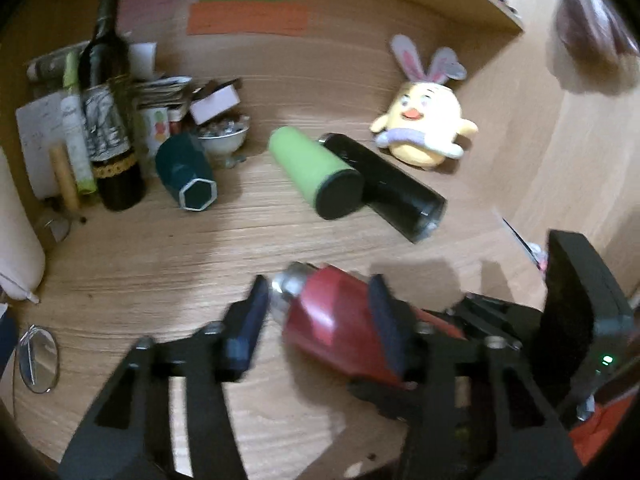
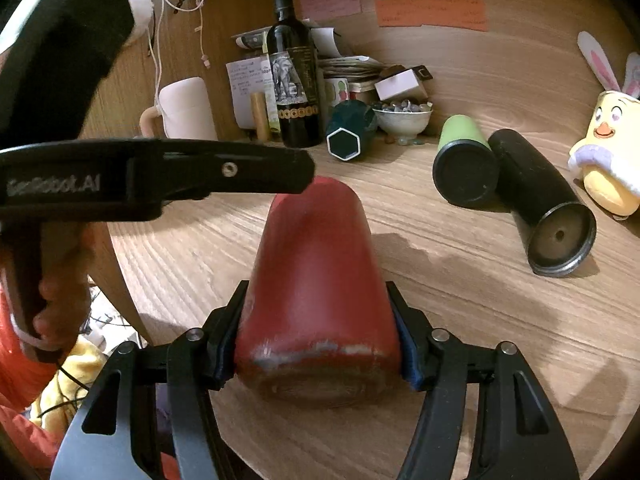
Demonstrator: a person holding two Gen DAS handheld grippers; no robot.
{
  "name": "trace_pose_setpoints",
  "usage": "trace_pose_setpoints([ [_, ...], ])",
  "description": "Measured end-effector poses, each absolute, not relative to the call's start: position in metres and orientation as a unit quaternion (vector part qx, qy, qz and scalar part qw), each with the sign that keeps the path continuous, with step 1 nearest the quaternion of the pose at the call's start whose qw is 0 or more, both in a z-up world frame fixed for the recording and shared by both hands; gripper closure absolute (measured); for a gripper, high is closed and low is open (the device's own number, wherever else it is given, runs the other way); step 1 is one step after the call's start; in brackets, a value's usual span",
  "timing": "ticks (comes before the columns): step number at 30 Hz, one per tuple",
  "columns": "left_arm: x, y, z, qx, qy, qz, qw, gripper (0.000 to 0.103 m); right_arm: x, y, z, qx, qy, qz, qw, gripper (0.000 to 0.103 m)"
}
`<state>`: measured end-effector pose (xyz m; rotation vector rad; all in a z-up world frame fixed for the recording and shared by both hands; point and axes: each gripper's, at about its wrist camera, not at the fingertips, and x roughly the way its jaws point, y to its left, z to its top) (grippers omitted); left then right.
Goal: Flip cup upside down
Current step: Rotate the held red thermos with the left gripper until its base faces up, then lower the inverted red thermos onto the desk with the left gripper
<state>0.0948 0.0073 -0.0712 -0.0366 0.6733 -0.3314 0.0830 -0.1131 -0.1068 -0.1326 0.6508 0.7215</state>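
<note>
Your right gripper [image 2: 318,344] clamps the red cup [image 2: 316,292] near its base, holding it on its side above the desk's [image 2: 460,320] near edge. Your left gripper [image 1: 320,320] is spread wide around the cup's metal mouth end, one finger [image 1: 384,320] against it.

Red cup [image 1: 340,324] tilted above wooden table [image 1: 160,264], left gripper [image 1: 320,320] jaws flanking it, gap beside one finger
</note>
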Motion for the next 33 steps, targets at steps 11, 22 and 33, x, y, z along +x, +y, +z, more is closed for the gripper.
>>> trace_pose_setpoints([
  [11, 0.092, -0.006, -0.071, -0.006, 0.333, -0.166, 0.928, 0.08, 0.076, -0.121, -0.098, -0.071, 0.301, 0.333, 0.891, 0.045],
  [22, 0.091, 0.005, -0.062, -0.027, 0.322, -0.175, 0.93, 0.08, 0.074, -0.122, -0.073, -0.08, 0.263, 0.324, 0.905, 0.044],
  [33, 0.109, 0.032, -0.065, -0.063, 0.328, -0.168, 0.928, 0.08, 0.092, -0.104, -0.064, -0.089, 0.248, 0.329, 0.907, 0.044],
])
